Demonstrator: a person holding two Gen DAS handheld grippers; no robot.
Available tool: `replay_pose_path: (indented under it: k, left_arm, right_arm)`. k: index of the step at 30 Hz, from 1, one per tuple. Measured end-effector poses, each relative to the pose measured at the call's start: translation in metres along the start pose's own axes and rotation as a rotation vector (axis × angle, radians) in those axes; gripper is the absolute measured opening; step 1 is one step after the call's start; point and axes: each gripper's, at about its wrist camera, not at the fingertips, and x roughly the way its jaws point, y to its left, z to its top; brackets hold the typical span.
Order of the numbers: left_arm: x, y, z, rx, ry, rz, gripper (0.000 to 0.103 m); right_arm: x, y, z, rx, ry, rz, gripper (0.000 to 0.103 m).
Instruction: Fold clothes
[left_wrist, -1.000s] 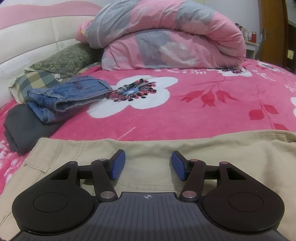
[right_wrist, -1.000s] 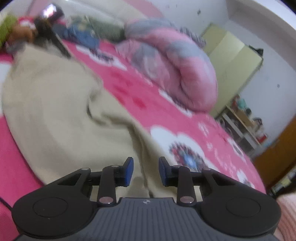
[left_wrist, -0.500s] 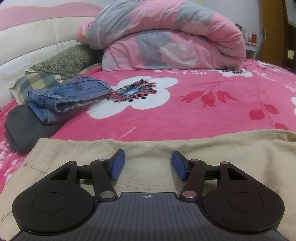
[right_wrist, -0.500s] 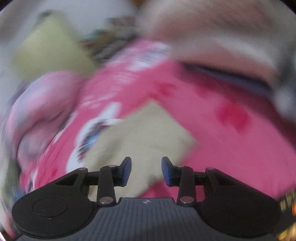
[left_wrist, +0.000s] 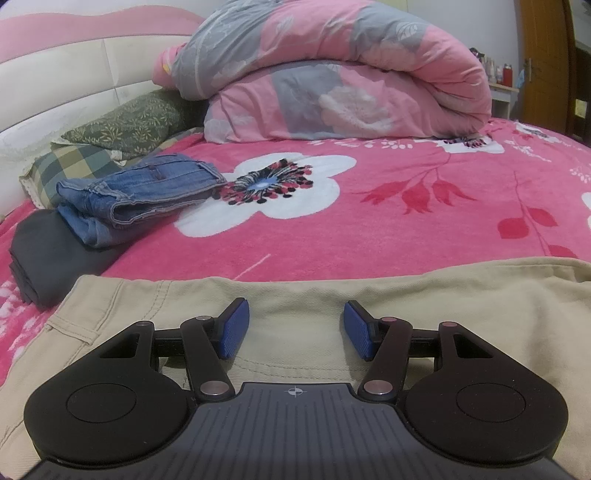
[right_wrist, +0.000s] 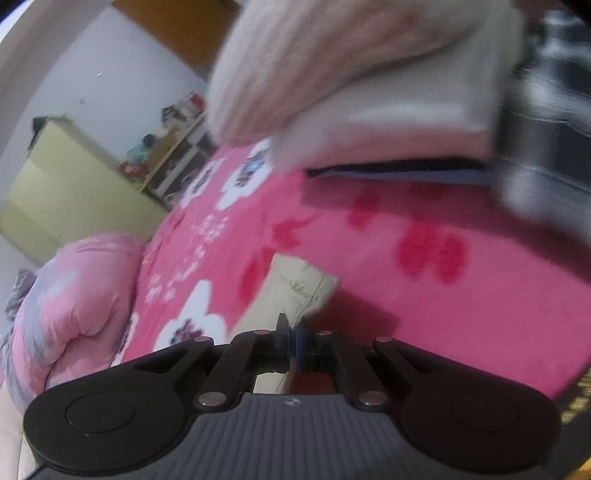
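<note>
Right wrist: right tool (right_wrist: 291, 341) clamped on beige trousers (right_wrist: 295, 284) hem; left tool (left_wrist: 295, 328) half-open, trousers beneath.

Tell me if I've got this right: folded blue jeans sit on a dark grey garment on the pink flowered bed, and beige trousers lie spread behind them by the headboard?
Not quite. In the left wrist view the beige trousers lie nearest the camera, under the left gripper, not by the headboard. The rest stands.

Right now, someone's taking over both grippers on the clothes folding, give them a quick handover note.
Left gripper: open, hovering over the beige trousers, gripping nothing.
Right gripper: shut at the hem of a beige trouser leg; the blur hides whether cloth is pinched.
Done: folded jeans and a dark grey garment lie by the pillows.
Left: fold the beige trousers, then stack them.
</note>
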Motion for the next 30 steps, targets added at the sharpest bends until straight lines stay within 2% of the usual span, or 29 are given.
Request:
replay_pose_path:
  k: [2,4,6,8,10,12,13,15,17,22,24,26,27,29,30]
  left_arm:
    - [0.0,0.0,0.0,-0.001,0.001,-0.001,0.058]
    - [0.0,0.0,0.0,-0.001,0.001,-0.001,0.058]
    - [0.0,0.0,0.0,0.0,0.001,0.0,0.058]
    - [-0.001,0.0,0.0,-0.002,0.0,-0.002,0.058]
    - [0.0,0.0,0.0,-0.003,-0.001,-0.002,0.058]
    - [0.0,0.0,0.0,-0.002,-0.001,-0.001,0.058]
    - [0.0,0.0,0.0,-0.002,-0.001,-0.001,0.058]
    - [0.0,0.0,0.0,-0.001,-0.001,0.0,0.058]
    - [0.0,-0.001,0.0,-0.001,-0.001,0.0,0.058]
    - [-0.001,-0.001,-0.001,0.001,-0.003,0.002,0.058]
    - [-0.001,-0.001,-0.001,0.0,-0.004,0.002,0.058]
    - [0.0,0.0,-0.001,0.0,-0.004,0.001,0.058]
    - [0.0,0.0,-0.001,-0.001,-0.005,0.001,0.058]
    - [0.0,0.0,-0.001,-0.001,-0.006,0.001,0.058]
    - [0.0,0.0,-0.001,0.0,-0.006,0.002,0.058]
  right_arm:
    - [0.01,-0.018,-0.004,0.017,0.032,-0.064,0.002]
    - [0.026,-0.034,-0.008,0.05,0.066,-0.089,0.0]
    - [0.026,-0.035,-0.009,0.06,0.061,-0.084,0.0]
    - [0.024,-0.024,-0.008,-0.012,0.057,-0.12,0.001]
    - [0.018,-0.022,-0.004,-0.037,0.062,-0.14,0.006]
    - [0.01,-0.023,0.004,-0.015,0.06,-0.146,0.026]
    - [0.003,-0.022,0.008,-0.021,0.044,-0.16,0.03]
    - [-0.011,-0.014,0.012,-0.075,-0.043,-0.24,0.032]
    - [-0.023,-0.001,0.016,-0.155,-0.122,-0.275,0.033]
    - [-0.01,0.054,-0.004,-0.383,-0.021,-0.032,0.033]
    - [0.02,0.092,-0.028,-0.552,0.11,0.075,0.032]
    - [0.052,0.116,-0.049,-0.658,0.222,0.13,0.031]
    - [0.067,0.126,-0.058,-0.705,0.274,0.147,0.031]
    - [0.097,0.126,-0.061,-0.74,0.319,0.066,0.029]
    - [0.108,0.119,-0.052,-0.735,0.298,0.001,0.027]
